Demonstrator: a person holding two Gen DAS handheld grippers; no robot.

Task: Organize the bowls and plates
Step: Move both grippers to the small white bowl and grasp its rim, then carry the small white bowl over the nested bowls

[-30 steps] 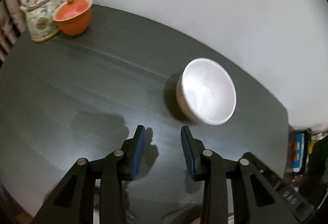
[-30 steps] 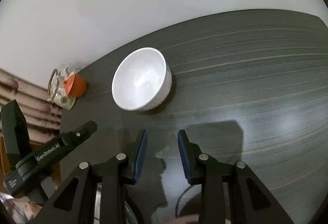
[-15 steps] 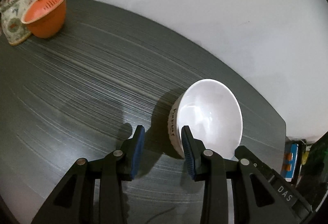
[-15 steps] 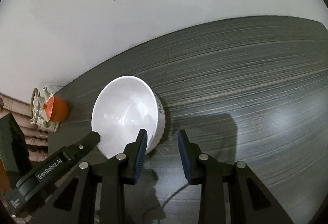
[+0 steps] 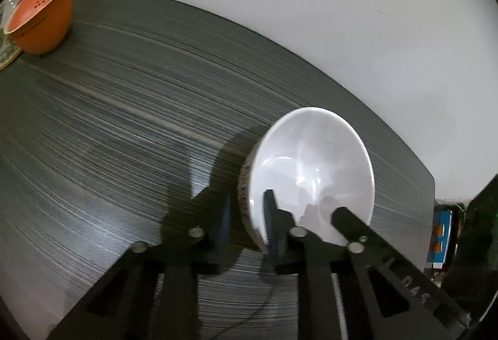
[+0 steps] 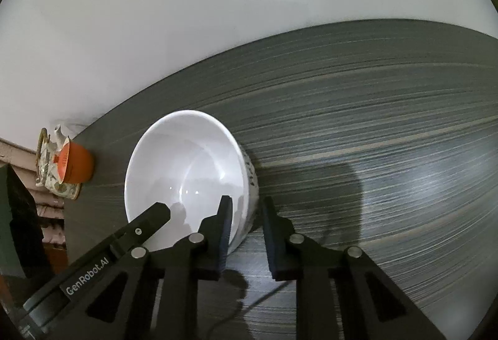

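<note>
Between both fingers, bowl rim

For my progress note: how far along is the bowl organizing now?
Done: nothing stacked yet. In hand: left gripper and right gripper have just been closing on opposite rim sides of the white bowl, which rests on the table. Left: lifting and placing it.

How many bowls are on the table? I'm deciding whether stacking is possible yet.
1. The white bowl sits on the dark table near its far edge, its rim between both grippers' jaws. Others may lie out of view.
</note>
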